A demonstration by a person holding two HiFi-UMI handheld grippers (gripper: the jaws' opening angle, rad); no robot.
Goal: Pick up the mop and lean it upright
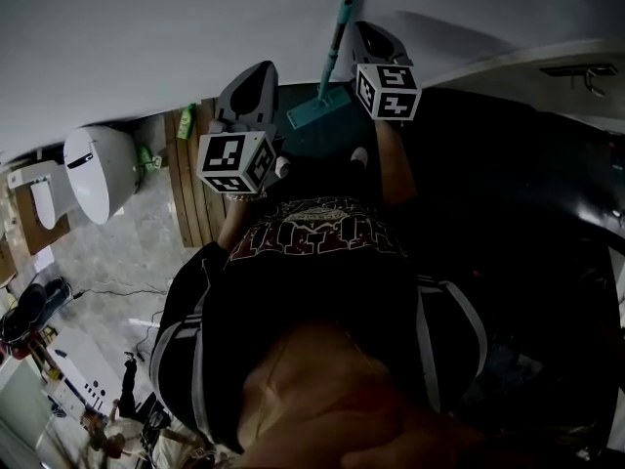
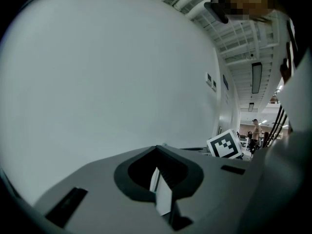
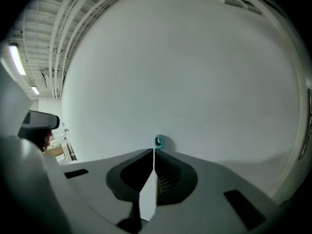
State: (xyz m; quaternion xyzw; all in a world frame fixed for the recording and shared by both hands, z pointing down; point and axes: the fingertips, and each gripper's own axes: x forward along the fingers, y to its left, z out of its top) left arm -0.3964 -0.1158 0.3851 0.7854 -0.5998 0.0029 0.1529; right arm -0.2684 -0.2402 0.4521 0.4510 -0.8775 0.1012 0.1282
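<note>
The teal mop stands leaning against the white wall, its flat head (image 1: pixel 318 111) on the dark floor and its handle (image 1: pixel 339 35) running up to the wall. In the right gripper view only the handle's ringed end (image 3: pixel 158 141) shows, just beyond the jaw tips and against the wall. My right gripper (image 1: pixel 367 31) (image 3: pixel 153 151) is right beside the handle's upper part, jaws shut with nothing between them. My left gripper (image 1: pixel 256 74) (image 2: pixel 157 149) hovers to the left of the mop head, facing the bare wall, jaws shut and empty.
A white toilet (image 1: pixel 98 169) stands at the left beside a strip of wooden slats (image 1: pixel 190 189) with a green bottle (image 1: pixel 187 121). The white wall (image 1: pixel 195 27) is close ahead of both grippers. A person (image 2: pixel 254 130) stands far off down the room.
</note>
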